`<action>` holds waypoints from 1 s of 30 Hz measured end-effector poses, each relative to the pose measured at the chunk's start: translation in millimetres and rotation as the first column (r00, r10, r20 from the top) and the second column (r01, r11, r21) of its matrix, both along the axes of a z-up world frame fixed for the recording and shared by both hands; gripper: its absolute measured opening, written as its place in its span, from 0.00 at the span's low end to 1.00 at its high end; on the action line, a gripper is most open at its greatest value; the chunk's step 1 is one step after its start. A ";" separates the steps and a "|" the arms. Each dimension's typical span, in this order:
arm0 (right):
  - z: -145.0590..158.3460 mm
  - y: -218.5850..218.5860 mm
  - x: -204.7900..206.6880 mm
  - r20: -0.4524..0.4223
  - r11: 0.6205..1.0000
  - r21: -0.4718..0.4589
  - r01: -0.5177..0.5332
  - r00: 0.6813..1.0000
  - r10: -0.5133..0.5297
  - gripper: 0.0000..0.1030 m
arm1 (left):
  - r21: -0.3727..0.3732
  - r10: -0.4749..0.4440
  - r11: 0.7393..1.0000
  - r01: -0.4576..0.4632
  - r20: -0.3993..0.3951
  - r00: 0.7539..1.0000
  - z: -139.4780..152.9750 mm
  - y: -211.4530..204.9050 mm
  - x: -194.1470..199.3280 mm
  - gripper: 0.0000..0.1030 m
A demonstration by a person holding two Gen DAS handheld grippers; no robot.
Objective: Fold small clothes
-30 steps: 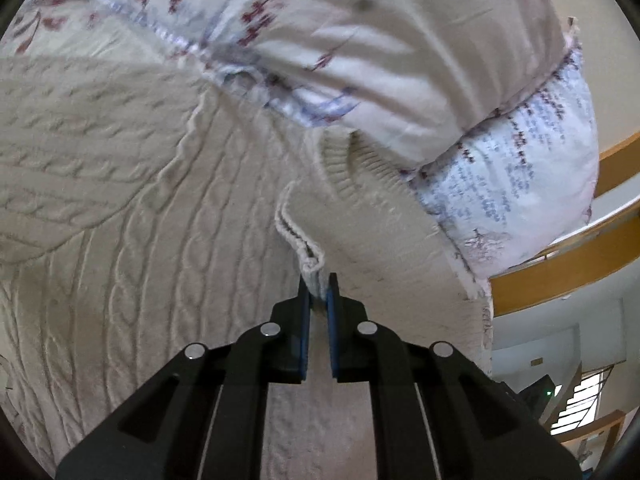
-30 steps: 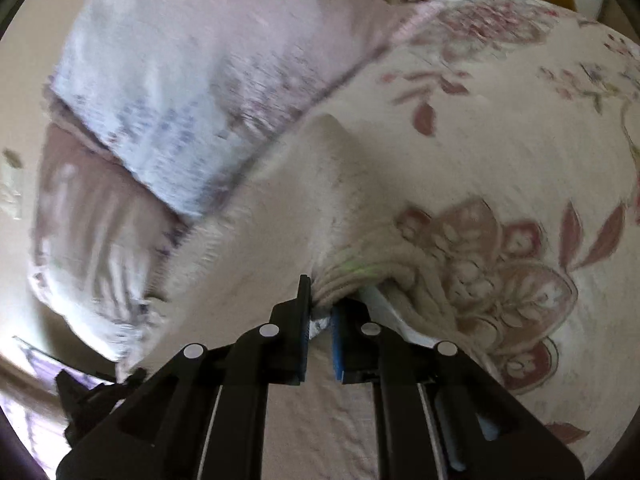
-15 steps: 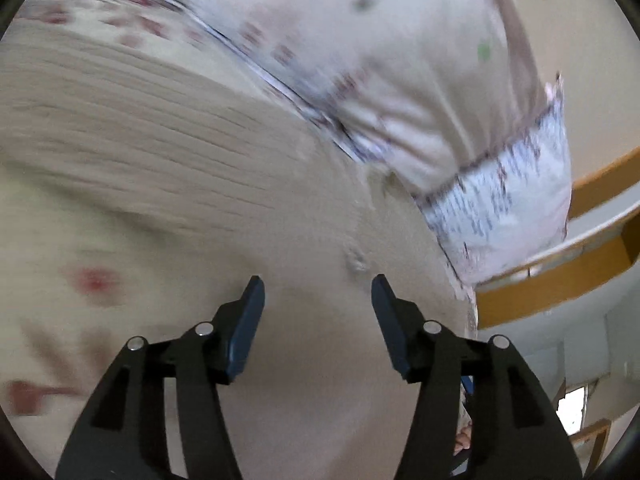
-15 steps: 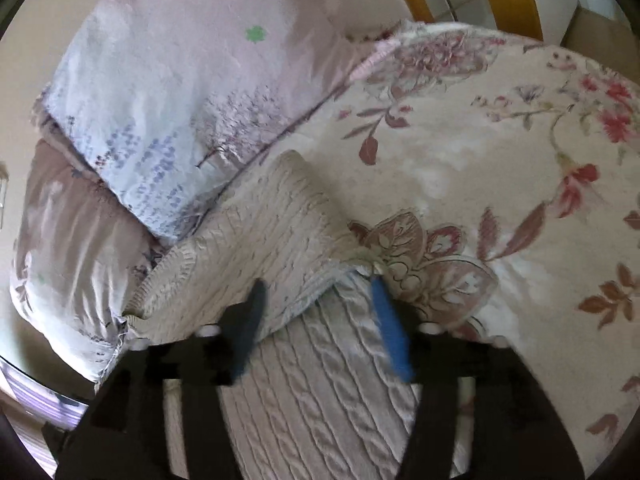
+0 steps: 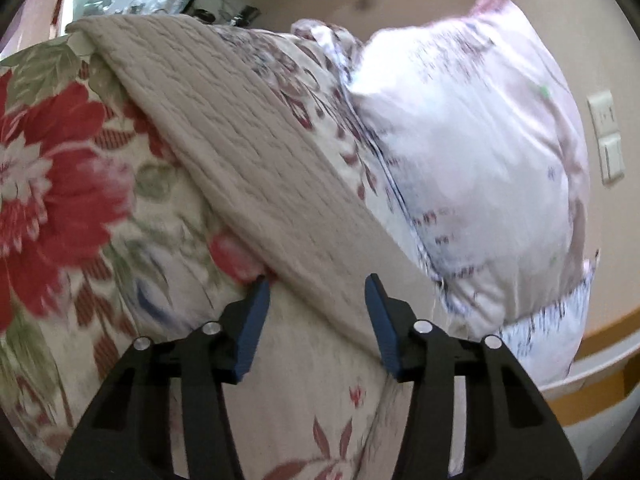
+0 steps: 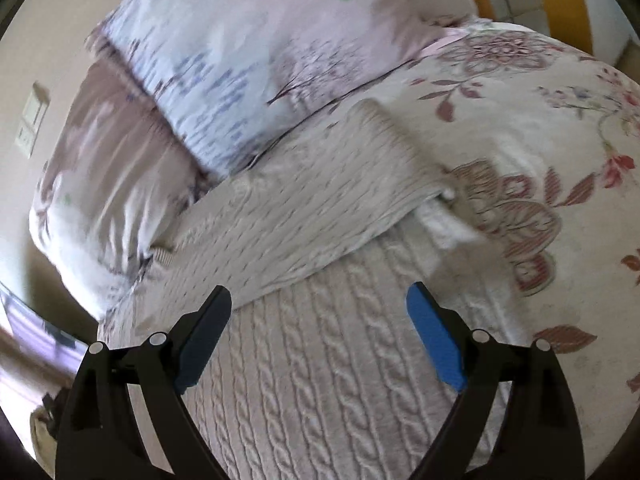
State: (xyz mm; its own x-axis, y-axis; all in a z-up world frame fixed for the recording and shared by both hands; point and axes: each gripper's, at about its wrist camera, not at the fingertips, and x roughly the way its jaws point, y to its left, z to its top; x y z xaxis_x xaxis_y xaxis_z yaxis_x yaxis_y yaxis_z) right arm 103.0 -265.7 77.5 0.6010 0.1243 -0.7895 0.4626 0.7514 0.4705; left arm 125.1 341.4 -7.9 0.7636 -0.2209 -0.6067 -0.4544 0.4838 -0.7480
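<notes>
A cream cable-knit sweater (image 6: 320, 360) lies on the bed, with one part folded across its upper half (image 6: 312, 208). My right gripper (image 6: 320, 292) hovers over the sweater's body; its jaws are opening wide and nothing is between the pads. In the left wrist view the sweater (image 5: 248, 152) runs as a knitted band from upper left to lower right. My left gripper (image 5: 316, 284) stands at the band's near edge. Its jaws are apart and closing; the knit edge shows in the gap, but the pads do not press on it.
A floral bedspread (image 5: 60, 200) covers the bed around the sweater. Two printed pillows (image 6: 240, 40) (image 5: 480, 152) lie against the wall just behind the sweater. Wall switches (image 5: 608, 136) and a wooden bed frame (image 5: 592, 400) are at the right.
Both grippers let go of the sweater's edge and opened. The left one swung sideways to the sweater's side edge by the red flower print. The right one drew back a little.
</notes>
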 end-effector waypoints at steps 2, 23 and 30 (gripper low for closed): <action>1.5 3.9 0.2 0.006 1.000 0.001 -0.025 1.000 0.025 0.89 | -0.023 0.030 0.999 -0.030 0.001 1.000 -1.5 7.6 2.1 0.39; 16.4 14.1 0.9 0.063 0.988 -0.054 -0.142 0.987 0.145 0.89 | 0.128 -0.093 0.989 0.071 0.182 0.979 88.9 -37.9 42.5 0.06; 22.0 15.1 -3.2 0.085 0.983 -0.062 -0.172 0.981 0.176 0.89 | 0.271 -0.413 0.898 0.347 0.245 0.877 117.4 -167.4 80.1 0.06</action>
State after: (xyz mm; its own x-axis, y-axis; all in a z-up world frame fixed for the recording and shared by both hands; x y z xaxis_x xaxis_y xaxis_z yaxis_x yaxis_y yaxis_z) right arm 99.8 -250.7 99.5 0.6428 0.1917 -0.7417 0.2802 0.8422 0.4606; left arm 205.3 174.0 109.5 0.7943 -0.4214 -0.4377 0.0175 0.7360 -0.6767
